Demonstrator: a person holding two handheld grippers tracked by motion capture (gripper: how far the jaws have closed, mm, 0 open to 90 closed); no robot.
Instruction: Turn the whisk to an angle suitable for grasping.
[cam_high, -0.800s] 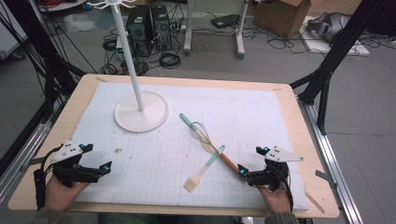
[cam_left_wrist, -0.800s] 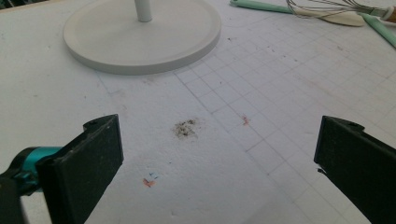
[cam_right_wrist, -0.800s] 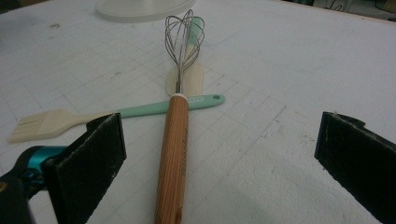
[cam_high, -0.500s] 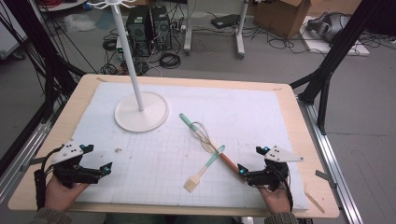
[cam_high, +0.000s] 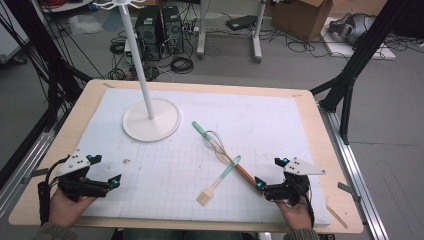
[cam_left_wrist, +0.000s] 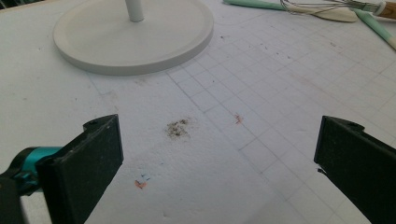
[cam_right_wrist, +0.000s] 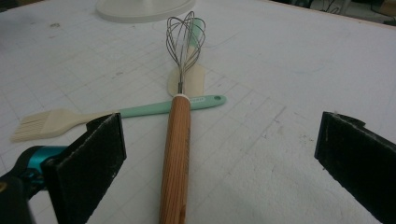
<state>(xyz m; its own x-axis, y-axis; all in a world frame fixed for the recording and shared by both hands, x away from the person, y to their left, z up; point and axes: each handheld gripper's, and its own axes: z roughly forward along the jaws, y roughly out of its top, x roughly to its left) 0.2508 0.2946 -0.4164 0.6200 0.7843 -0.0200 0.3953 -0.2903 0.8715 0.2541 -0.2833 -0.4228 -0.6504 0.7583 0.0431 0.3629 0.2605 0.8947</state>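
Observation:
A whisk (cam_high: 235, 164) with a wooden handle (cam_right_wrist: 176, 154) and wire head (cam_right_wrist: 186, 35) lies on the white mat. It crosses a mint-handled pastry brush (cam_high: 220, 179) and rests over the cream blade of a mint-handled spatula (cam_high: 206, 136). My right gripper (cam_high: 259, 184) sits low at the handle's near end. Its jaws are open, one on each side of the handle, which lies nearer the left jaw in the right gripper view. My left gripper (cam_high: 117, 181) rests open at the mat's near left over bare mat with a dirt smudge (cam_left_wrist: 177, 128).
A white stand with a round base (cam_high: 151, 120) and tall pole (cam_high: 137, 55) is at the mat's far left. The gridded white mat (cam_high: 280, 125) covers a wooden table (cam_high: 320, 130). Cables, computer towers and boxes lie on the floor beyond.

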